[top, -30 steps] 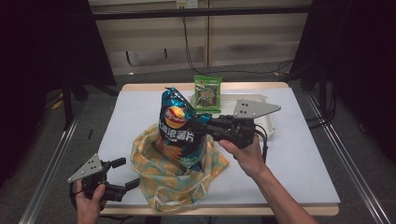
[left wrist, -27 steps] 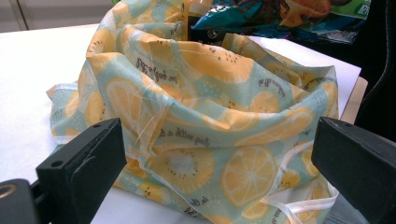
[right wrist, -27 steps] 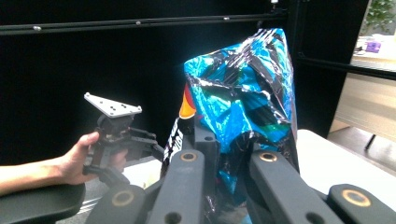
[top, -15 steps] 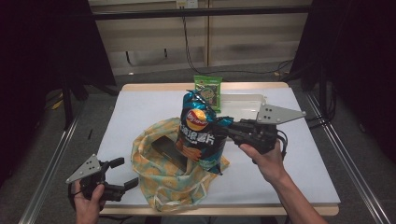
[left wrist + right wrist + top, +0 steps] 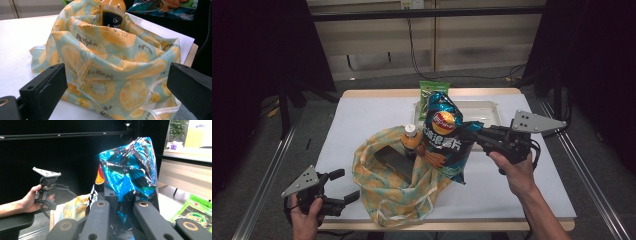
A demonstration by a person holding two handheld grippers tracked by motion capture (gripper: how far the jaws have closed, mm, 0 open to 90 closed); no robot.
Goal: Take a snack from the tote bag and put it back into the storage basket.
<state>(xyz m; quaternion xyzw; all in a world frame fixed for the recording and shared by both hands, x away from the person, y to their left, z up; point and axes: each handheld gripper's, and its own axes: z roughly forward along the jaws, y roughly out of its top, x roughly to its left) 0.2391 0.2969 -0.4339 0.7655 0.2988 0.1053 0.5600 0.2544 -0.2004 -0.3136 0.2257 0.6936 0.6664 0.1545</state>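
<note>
A: What has the right gripper [image 5: 472,136] got?

B: Its 2 jaws are clamped on the side of the blue chip bag [image 5: 445,137], which stands upright over the right edge of the lemon-print cloth bag [image 5: 397,182], above the table.

A: And the left gripper [image 5: 343,186]?

B: Jaws spread wide with nothing between them, low at the table's near-left corner, just beside the cloth bag. In the left gripper view the fabric [image 5: 110,75] sits between the 2 jaws but apart from both.

A: What's in the cloth bag?

B: An orange-capped bottle [image 5: 411,141] upright, touching the chip bag, and a dark flat packet [image 5: 391,161] I can't identify.

A: The surface and room?

B: A white table [image 5: 357,120] with a wooden edge; behind the chip bag lies a clear tray [image 5: 484,111], with a green snack packet [image 5: 433,91] at the far edge. Black curtains hang on both sides, and beige panels with cables run behind.

A: Anything hidden?

B: The chip bag covers part of the tray, and its lower end is cut off in the right gripper view.
</note>
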